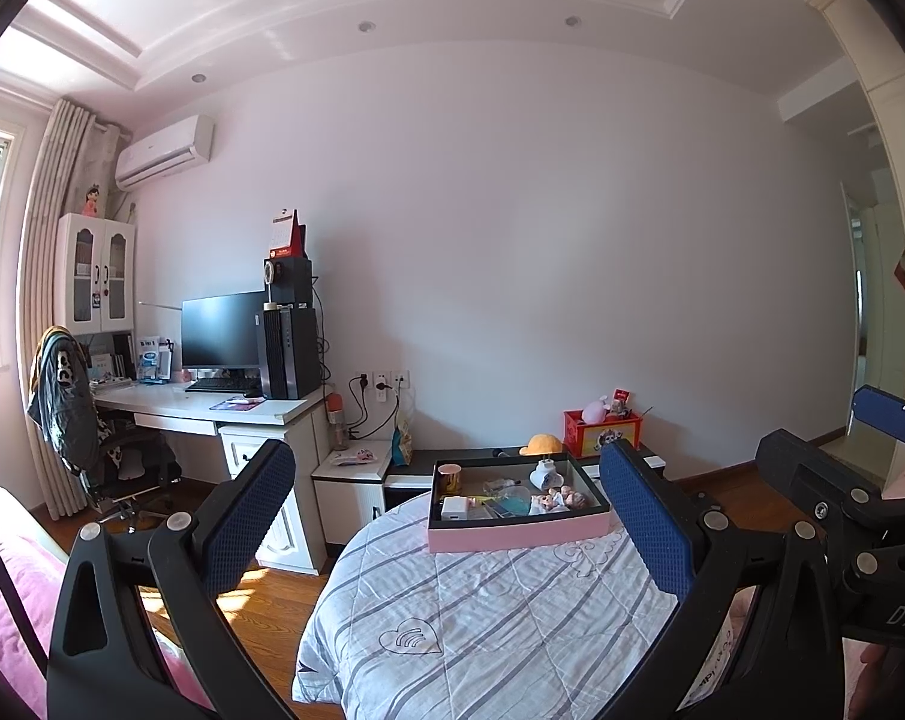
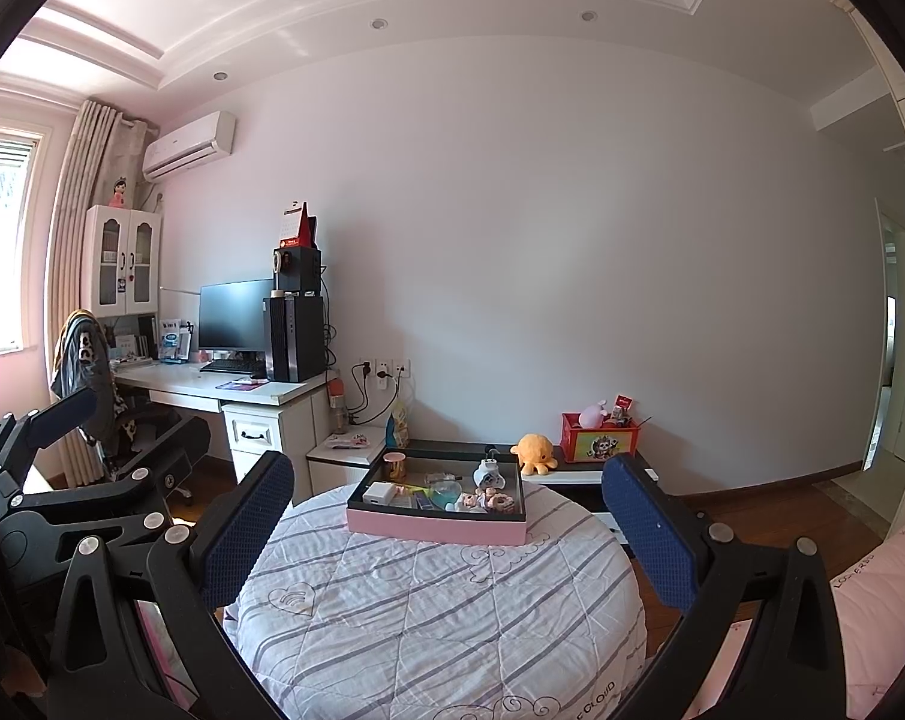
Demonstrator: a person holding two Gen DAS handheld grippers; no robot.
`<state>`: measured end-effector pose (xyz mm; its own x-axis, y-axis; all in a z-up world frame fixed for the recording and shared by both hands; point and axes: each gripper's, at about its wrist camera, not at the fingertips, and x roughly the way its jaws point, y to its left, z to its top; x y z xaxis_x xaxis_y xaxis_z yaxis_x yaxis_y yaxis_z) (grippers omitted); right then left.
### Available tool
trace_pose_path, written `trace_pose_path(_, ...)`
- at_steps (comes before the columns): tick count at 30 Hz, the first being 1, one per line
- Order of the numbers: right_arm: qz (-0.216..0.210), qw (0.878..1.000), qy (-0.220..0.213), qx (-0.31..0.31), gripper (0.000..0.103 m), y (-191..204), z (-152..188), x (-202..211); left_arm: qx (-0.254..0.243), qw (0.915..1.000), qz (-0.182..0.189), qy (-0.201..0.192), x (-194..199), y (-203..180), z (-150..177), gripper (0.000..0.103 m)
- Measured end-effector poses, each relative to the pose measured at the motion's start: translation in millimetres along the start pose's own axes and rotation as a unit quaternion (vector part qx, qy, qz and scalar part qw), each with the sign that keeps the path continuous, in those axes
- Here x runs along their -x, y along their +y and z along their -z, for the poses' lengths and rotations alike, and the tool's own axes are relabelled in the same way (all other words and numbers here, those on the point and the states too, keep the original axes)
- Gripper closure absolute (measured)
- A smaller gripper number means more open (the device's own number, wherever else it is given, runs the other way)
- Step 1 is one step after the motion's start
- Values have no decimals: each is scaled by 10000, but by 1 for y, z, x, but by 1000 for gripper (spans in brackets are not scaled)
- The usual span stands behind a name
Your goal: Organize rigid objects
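Left wrist view
L gripper [image 1: 446, 516]: jaws spread wide, nothing between them; blue-padded fingers [image 1: 251, 510] frame the bed end, held above it, well back from the tray.
R gripper [image 1: 860, 480]: seen at the right edge, beside the L one; black frame w/ one blue pad up top; can't tell jaw state from this side.
Tray [image 1: 515, 531]: pink-walled, dark rim, sits on the striped quilt [image 1: 482, 600] at the far end of the bed.
Tray contents: pink-rimmed cup [image 1: 450, 478] in back-left corner, white box [image 1: 454, 508] front-left, white figurine [image 1: 545, 474] near back-right, small pink dolls [image 1: 557, 501] front-right, clear/teal bits mid-tray, too small to ID.
Behind tray: yellow plush [image 1: 542, 444] and red box [image 1: 602, 432] on a low dark shelf [image 1: 422, 459].

Right wrist view
R gripper [image 2: 446, 516]: jaws wide apart, empty; pads either side of the quilt [image 2: 440, 612], tray lies beyond the tips, not touching.
L gripper [image 2: 68, 480]: at the left edge, black frame, one blue pad up; spread not clear from here.
Tray [image 2: 437, 525]: same spot on the quilt, turned a bit, near-left corner closest.
Contents: cup [image 2: 395, 465] back-left, white box [image 2: 379, 493] front-left, figurine [image 2: 488, 473] back-right, dolls [image 2: 491, 501] front-right.
Plush [image 2: 535, 453]: just right of the tray's back corner, upright; red box [image 2: 599, 438] beside it.
Room: desk [image 2: 224, 387] w/ monitor [image 2: 236, 315] far left, AC unit [image 2: 188, 144] on the wall.
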<state>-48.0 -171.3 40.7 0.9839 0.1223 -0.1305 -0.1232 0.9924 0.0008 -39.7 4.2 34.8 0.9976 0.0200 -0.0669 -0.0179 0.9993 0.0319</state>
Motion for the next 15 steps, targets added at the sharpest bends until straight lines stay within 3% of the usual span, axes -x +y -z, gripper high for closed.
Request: trace_pose_path(15,43,10000,17,-18,0,2,2,-1,41,9999,87,87,2,7,0,0)
